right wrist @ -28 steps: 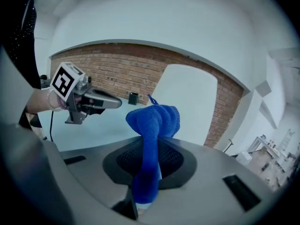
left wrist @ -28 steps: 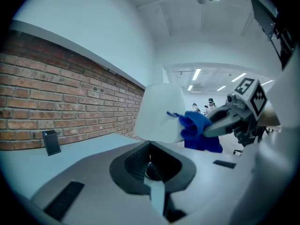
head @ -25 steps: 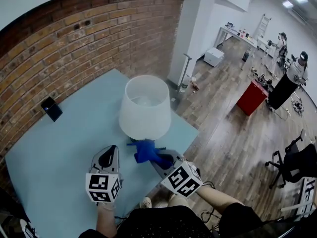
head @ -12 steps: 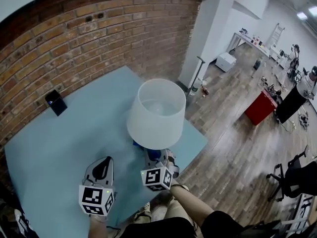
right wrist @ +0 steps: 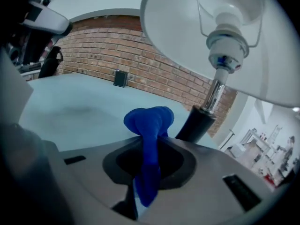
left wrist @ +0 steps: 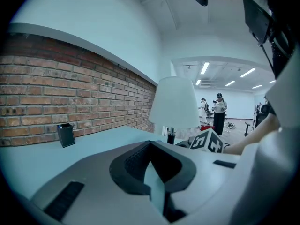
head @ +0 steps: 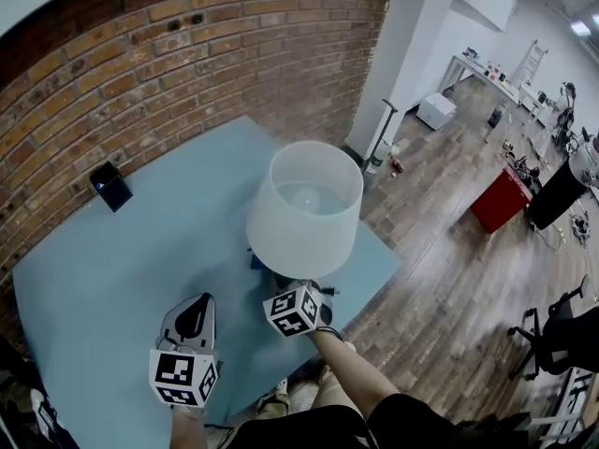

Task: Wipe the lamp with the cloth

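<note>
Lamp (head: 304, 209): probably light, tippy, thin shade — I'd wipe gently.
Cloth (right wrist: 150, 123): soft, limp — my right gripper (right wrist: 146, 182) pinches it.
Left gripper (left wrist: 154, 191): jaws together, empty.

Left tool (head: 197, 303): grey moulded shell, rounded, narrowing to the tip, with a black recess round the jaws. Left cube (head: 182, 378) on its rear end: white, with black square markers on each face that shows.

Left gripper view: smooth pale-grey body, with a dark slot-shaped inset on either side of the recess.

Right tool (right wrist: 149, 172): same grey shell, same dark recess and slot insets. Right cube (head: 295, 310): white, with black square markers.

Person: black garment (head: 281, 430) on the torso, pale shoe (head: 275, 402).
</note>
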`<state>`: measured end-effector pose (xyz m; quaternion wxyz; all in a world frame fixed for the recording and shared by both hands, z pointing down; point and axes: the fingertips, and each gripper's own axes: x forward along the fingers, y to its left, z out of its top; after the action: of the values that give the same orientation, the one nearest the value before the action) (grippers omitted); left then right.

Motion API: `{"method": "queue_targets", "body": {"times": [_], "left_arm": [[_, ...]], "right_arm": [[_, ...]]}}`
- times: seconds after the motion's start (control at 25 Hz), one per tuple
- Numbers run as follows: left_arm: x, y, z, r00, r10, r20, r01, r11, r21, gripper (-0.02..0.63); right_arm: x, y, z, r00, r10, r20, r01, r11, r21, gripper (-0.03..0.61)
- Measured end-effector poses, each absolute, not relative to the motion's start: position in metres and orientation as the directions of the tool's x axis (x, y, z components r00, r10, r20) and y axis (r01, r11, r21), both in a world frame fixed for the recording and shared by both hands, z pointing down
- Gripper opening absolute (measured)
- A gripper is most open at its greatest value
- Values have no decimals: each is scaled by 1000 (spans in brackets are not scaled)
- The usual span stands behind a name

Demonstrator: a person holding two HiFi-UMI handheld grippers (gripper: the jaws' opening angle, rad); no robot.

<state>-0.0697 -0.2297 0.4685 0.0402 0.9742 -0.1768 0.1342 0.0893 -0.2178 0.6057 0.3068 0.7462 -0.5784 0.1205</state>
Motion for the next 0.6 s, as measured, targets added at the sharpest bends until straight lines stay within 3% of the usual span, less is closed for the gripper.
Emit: {"method": "queue_targets", "body": {"times": [0.24,0.6], "left_arm": [[-55,-228,467,907,-328,265,-349,-936,37,9],[-40,-217,465,892,-364,268,-379,-925,7,8]], "right_arm": [[61,-193,606,87,-807,584,-985,20,173,66],[137,-113,528,130,-968,214,-987,-106,117,66]]}}
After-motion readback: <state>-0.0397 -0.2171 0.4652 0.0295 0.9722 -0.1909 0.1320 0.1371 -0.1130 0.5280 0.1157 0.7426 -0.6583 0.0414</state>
